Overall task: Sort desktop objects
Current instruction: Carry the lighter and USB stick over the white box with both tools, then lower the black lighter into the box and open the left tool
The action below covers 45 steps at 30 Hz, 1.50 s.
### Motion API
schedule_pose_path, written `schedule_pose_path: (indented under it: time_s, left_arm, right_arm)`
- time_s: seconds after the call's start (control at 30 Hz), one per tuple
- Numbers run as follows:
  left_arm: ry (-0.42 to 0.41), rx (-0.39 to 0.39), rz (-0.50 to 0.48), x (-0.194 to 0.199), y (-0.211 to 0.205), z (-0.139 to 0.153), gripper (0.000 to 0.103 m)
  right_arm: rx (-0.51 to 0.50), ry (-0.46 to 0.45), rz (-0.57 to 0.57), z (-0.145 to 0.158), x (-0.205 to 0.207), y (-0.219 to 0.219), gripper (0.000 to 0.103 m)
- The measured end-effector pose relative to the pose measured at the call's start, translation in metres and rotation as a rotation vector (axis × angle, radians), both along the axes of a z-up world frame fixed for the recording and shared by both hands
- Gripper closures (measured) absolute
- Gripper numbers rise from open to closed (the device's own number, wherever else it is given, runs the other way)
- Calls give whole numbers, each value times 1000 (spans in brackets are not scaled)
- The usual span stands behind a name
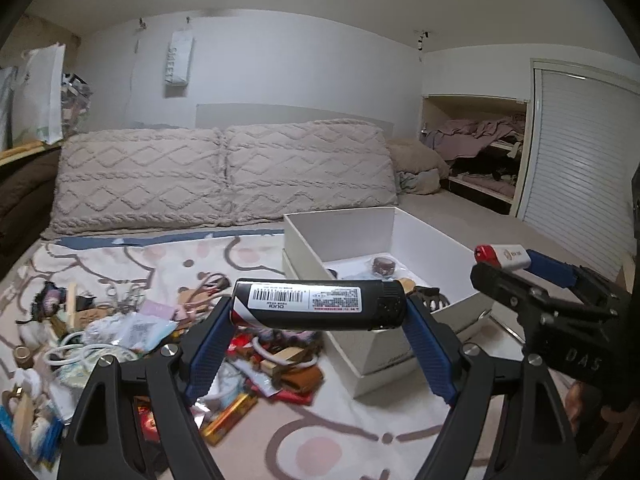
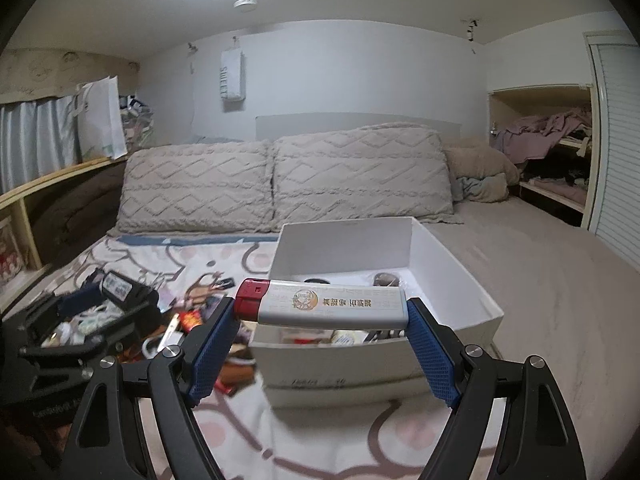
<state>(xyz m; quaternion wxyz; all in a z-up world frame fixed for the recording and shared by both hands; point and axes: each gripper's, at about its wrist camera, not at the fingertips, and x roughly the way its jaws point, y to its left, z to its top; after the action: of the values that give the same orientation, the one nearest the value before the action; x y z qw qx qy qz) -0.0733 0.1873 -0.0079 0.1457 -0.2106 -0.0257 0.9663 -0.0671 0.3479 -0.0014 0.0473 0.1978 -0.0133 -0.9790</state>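
My left gripper [image 1: 318, 306] is shut on a black lighter [image 1: 318, 304] with a white barcode label, held crosswise by its ends above the bed. My right gripper [image 2: 322, 308] is shut on a white lighter [image 2: 324, 306] with a red cap, held crosswise just in front of the white box [image 2: 460, 276]. In the left wrist view the right gripper [image 1: 520, 264] with the white lighter [image 1: 502, 255] sits right of the box [image 1: 316, 240]. In the right wrist view the left gripper [image 2: 108, 292] shows at the left. A pile of small objects [image 1: 132, 328] lies on the bedspread.
The box holds several small items [image 1: 382, 266]. Two beige pillows [image 1: 224, 172] lean against the far wall. An open closet [image 1: 484, 152] with clothes and a slatted door [image 1: 576, 184] stand at the right. A shelf [image 2: 52, 184] runs along the left.
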Motion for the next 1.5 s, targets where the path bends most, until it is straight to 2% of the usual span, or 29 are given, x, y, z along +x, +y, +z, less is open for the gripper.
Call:
schedule_pose_path:
  time_s: [0.3, 0.53, 0.67, 0.83, 1.07, 1.27, 1.5]
  left_arm:
    - [-48, 65, -59, -41, 8, 14, 20]
    - [-33, 71, -56, -67, 7, 30, 20]
    - [-54, 112, -62, -87, 11, 36, 20]
    - [-85, 114, -93, -109, 32, 42, 20]
    - [-124, 113, -142, -132, 55, 41, 20]
    - [-197, 106, -146, -158, 61, 36, 20]
    - [-296, 126, -121, -187, 70, 29, 20]
  right_arm:
    - [-32, 9, -18, 17, -37, 16, 19]
    - [5, -26, -27, 31, -81, 26, 19]
    - [27, -30, -27, 33, -107, 36, 19]
    - [22, -130, -19, 21, -142, 49, 19]
    - [-3, -305, 5, -17, -178, 58, 19]
    - [-25, -393, 78, -34, -183, 55, 19]
    - [51, -470, 144, -51, -184, 46, 19]
